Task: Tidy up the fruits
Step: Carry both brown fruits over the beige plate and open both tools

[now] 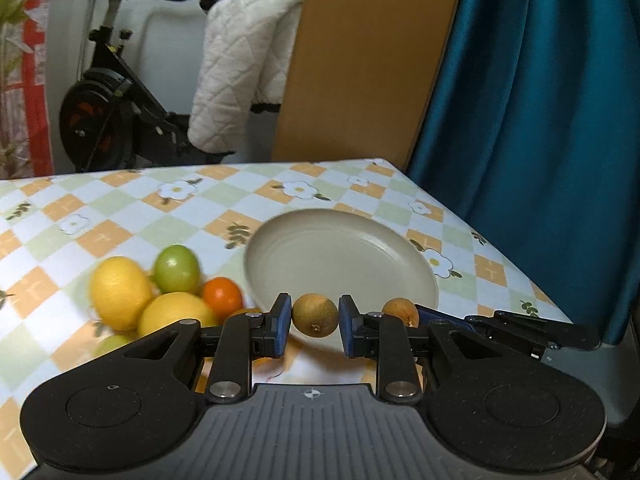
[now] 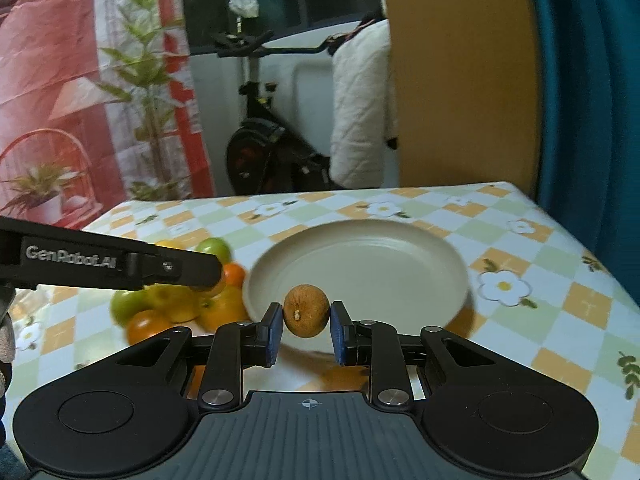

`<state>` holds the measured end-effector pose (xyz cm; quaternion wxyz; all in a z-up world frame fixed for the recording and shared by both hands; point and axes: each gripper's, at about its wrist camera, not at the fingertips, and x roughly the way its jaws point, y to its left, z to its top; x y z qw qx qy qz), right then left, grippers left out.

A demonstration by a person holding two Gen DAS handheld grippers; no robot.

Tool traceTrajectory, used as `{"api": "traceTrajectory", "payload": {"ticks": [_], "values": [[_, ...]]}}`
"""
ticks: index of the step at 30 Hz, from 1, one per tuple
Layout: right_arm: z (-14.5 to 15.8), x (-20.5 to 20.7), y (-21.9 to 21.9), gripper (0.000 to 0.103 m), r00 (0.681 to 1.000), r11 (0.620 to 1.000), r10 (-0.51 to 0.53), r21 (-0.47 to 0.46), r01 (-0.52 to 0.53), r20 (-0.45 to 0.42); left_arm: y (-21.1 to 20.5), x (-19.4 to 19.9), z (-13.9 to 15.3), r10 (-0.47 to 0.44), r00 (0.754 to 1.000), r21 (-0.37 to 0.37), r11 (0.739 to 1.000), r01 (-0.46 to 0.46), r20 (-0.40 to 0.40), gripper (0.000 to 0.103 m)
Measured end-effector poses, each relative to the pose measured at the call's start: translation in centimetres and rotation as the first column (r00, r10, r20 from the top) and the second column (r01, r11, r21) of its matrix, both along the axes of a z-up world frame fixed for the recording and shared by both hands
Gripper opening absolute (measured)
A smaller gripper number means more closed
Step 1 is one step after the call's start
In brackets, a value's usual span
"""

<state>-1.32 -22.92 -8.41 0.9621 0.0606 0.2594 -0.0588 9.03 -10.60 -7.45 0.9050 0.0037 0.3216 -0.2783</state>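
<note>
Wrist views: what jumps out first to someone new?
Each gripper is clamped on a small brown fruit: the left gripper and right gripper both sit at the near rim of the empty beige plate. Left of the plate lies a pile of citrus fruits on the checked tablecloth.

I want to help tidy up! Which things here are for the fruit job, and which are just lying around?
For the job:
- left tongs, holding a small brown fruit
- right tongs, holding another brown fruit
- plate
- fruit pile

Just lying around:
- exercise bike
- white quilted jacket
- teal curtain
</note>
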Motion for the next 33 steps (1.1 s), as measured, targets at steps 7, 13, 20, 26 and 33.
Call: {"api": "traceTrajectory", "payload": {"ticks": [7,13,20,26,33], "values": [[-1.6,0.7,-1.4,0.023,0.999,0.999,-0.033,-0.024,0.033,-0.008,-2.1,1.7,-1.8,-0.009,0.999,0.038,0.999,0.01,-0.037,0.027],[-2.5,1.1,-2.2,0.023,0.999,0.999,-0.044,-0.001,0.044,-0.021,-2.5,2.3,-2.4,-0.013,0.998,0.065,0.998,0.016,-0.06,0.027],[-2.7,1.3,-2.2,0.024,0.999,0.999,-0.032,0.008,0.032,-0.018,-2.7,2.6,-2.8,-0.013,0.997,0.085,0.996,0.02,-0.077,0.027],[-2.6,1.2,-2.0,0.029,1.0,1.0,-0.023,0.004,0.023,-0.014,-2.5,3.0,-2.6,0.007,0.997,0.084,0.997,0.0,-0.079,0.028],[-2.3,0.5,-1.6,0.032,0.999,1.0,0.005,0.019,-0.006,0.031,-1.1,2.5,-1.1,0.059,0.997,0.058,0.997,-0.056,-0.057,0.053]]}}
